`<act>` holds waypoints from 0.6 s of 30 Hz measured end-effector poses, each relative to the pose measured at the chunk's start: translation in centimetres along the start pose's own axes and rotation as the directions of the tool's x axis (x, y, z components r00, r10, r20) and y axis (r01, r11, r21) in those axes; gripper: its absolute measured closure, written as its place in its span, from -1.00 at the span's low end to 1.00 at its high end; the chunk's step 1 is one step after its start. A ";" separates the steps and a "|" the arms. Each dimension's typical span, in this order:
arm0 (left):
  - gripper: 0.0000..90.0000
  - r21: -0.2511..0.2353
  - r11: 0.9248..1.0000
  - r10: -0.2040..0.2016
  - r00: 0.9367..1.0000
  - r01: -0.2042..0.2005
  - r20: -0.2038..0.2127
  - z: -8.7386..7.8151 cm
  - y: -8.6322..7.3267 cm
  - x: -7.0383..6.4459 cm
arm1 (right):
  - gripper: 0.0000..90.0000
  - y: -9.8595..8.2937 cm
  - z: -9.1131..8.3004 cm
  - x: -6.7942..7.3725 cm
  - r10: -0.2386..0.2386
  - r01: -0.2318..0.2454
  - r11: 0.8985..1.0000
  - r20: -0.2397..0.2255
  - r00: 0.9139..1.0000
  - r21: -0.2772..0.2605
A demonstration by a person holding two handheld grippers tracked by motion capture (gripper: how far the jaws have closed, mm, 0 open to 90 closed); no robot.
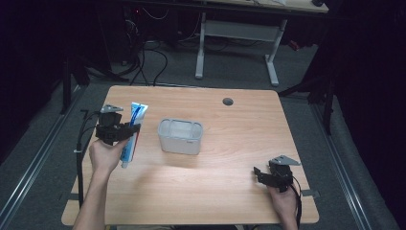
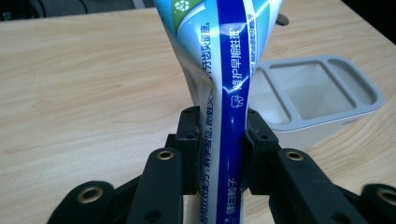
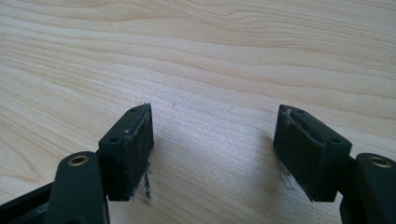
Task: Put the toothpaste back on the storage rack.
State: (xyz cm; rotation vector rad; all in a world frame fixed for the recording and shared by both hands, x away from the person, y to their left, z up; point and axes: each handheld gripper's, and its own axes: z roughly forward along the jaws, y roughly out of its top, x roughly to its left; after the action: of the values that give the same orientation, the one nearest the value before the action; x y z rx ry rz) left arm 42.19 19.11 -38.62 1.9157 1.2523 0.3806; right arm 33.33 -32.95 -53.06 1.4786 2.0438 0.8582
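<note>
A blue and white toothpaste tube (image 1: pixel 132 132) is held at the table's left side, its flat end pointing away from the person. My left gripper (image 1: pixel 128 131) is shut on the tube's middle. In the left gripper view the tube (image 2: pixel 224 70) is pinched between the two black jaws of my left gripper (image 2: pixel 221 140) and rises past the top of the picture. A grey holder (image 1: pixel 180 136) with several compartments stands at the table's middle, just right of the tube; it looks empty in the left gripper view (image 2: pixel 322 100). My right gripper (image 1: pixel 260 173) rests low at the front right, open over bare wood (image 3: pixel 212 135).
The wooden table (image 1: pixel 220 196) has a round cable hole (image 1: pixel 228 101) near its far edge. Behind the table stands another desk's white frame (image 1: pixel 237 33), with cables on the grey floor. A person's forearms come in from the bottom.
</note>
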 end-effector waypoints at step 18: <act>0.61 -0.077 0.996 0.055 0.996 -0.049 0.075 -0.1 2.4 -2.8 | -0.36 0.0 0.0 0.0 -0.002 0.002 1.000 0.000 1.000 -0.001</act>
State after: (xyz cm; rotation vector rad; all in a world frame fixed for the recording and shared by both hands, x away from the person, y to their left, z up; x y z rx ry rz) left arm 42.35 16.29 -36.24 1.8845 1.1243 0.3716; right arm 33.35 -32.96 -53.06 1.4764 2.0442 0.8581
